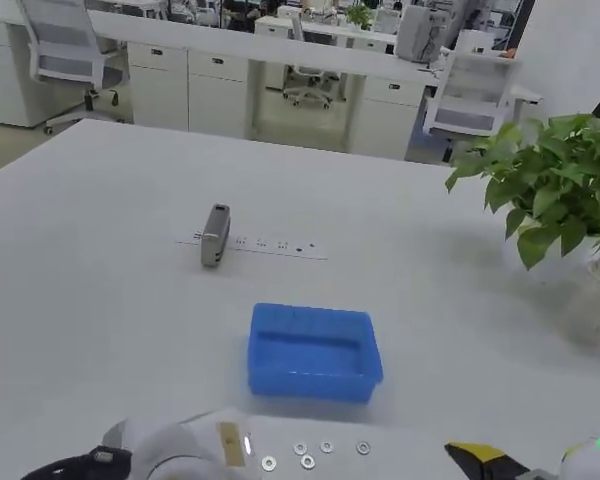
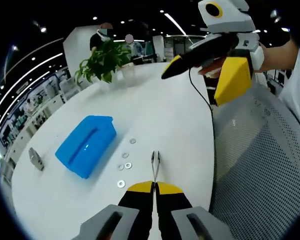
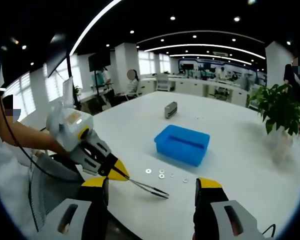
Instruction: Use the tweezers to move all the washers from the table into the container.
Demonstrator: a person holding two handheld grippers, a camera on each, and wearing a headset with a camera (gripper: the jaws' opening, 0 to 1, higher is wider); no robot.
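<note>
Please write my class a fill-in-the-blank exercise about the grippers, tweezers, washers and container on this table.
1. The left gripper is ____ on the tweezers.
2. The jaws of the right gripper stand wide ____.
3. The colour of the container is ____.
4. The washers lie on the table; ____ of them is in the container.
Missing words: shut; open; blue; none.

I can read no word, number or brand anywhere I look: the faint row of small dark marks (image 1: 280,245) on my worktop (image 1: 100,300), just right of the grey block (image 1: 215,235) beyond the blue container (image 1: 315,385), is too small to make out.
</note>
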